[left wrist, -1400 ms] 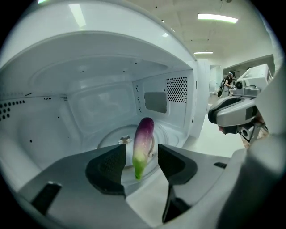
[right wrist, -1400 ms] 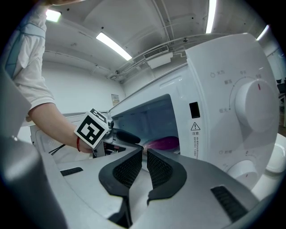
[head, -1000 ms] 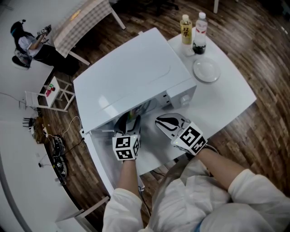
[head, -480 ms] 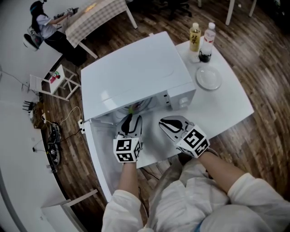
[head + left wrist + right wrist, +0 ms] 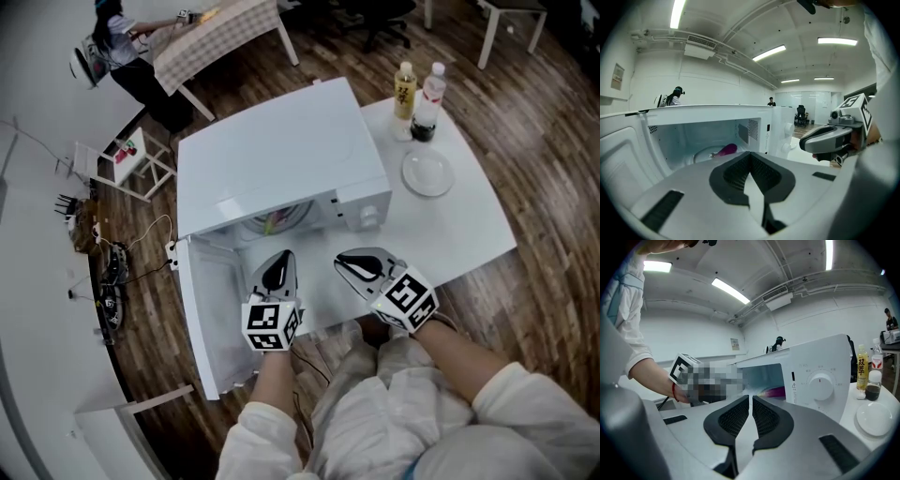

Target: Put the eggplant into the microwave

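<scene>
The left claw (image 5: pixel 750 157) has just been closing; its jaws now meet on nothing, before the open microwave (image 5: pixel 281 159). The right claw (image 5: pixel 751 399) is pressed all but together, also empty. One eggplant (image 5: pixel 725 150) lies on the turntable (image 5: pixel 703 154) inside. The counter (image 5: pixel 469 225) carries two bottles (image 5: pixel 405 86) and one plate (image 5: pixel 427 173).

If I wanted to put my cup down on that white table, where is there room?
The widest bare patch of the table lies between the plate, the microwave's dial side and the table's near edge. The microwave's flat top is bare too. The far corner is crowded: a yellow bottle, a clear bottle and the plate stand close together.
</scene>
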`<move>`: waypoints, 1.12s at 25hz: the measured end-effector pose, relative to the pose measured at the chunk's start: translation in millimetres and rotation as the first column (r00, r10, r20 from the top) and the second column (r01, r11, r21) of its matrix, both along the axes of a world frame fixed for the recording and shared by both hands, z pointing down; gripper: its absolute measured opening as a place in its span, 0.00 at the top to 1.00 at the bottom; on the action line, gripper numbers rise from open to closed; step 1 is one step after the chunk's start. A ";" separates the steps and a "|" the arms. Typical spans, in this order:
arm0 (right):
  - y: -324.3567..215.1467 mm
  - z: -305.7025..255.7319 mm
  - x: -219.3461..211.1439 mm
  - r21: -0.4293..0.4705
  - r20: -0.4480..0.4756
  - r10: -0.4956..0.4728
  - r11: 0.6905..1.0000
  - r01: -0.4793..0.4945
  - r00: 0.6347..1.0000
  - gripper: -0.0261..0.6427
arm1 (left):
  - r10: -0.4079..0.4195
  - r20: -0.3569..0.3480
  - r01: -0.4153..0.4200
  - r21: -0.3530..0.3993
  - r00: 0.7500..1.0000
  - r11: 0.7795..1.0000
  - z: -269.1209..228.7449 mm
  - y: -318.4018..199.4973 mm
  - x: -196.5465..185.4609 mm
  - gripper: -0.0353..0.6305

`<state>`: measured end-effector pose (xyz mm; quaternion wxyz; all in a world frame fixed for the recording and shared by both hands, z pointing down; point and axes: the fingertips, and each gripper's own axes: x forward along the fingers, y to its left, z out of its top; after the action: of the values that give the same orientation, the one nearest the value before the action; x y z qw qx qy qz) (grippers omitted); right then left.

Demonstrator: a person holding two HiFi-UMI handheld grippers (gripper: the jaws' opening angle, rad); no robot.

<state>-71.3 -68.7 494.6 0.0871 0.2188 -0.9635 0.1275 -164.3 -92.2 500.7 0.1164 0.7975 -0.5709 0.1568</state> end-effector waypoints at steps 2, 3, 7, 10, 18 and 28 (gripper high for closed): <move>4.0 -4.4 5.4 0.005 0.002 -0.009 1.000 0.009 1.000 0.90 | 0.006 -0.018 -0.006 0.014 1.000 1.000 -6.4 7.4 11.2 0.95; 6.2 -6.6 8.1 0.007 0.003 -0.014 1.000 0.014 1.000 0.90 | 0.012 -0.027 -0.011 0.023 1.000 1.000 -9.8 11.2 17.3 0.94; 15.5 -16.5 18.8 0.022 0.010 -0.031 0.999 0.031 0.999 0.90 | 0.043 -0.074 -0.039 0.062 0.996 0.997 -25.7 26.6 43.2 0.95; 20.6 -27.9 26.9 0.028 0.033 -0.041 0.999 0.040 0.999 0.90 | 0.076 -0.106 -0.065 0.100 0.992 0.993 -40.8 37.2 63.0 0.95; 43.6 -52.7 55.3 0.089 0.055 -0.090 0.992 0.085 0.994 0.90 | 0.131 -0.149 -0.105 0.168 0.980 0.980 -74.7 65.3 109.4 0.94; 62.0 -88.8 101.2 0.116 0.101 -0.074 0.991 0.062 0.992 0.90 | 0.209 -0.189 -0.170 0.203 0.959 0.964 -97.9 103.7 157.5 0.95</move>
<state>29.9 -6.7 405.8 0.0281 0.1832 -0.9793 0.0814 -6.8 11.5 402.8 0.0854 0.8681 -0.4881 0.0289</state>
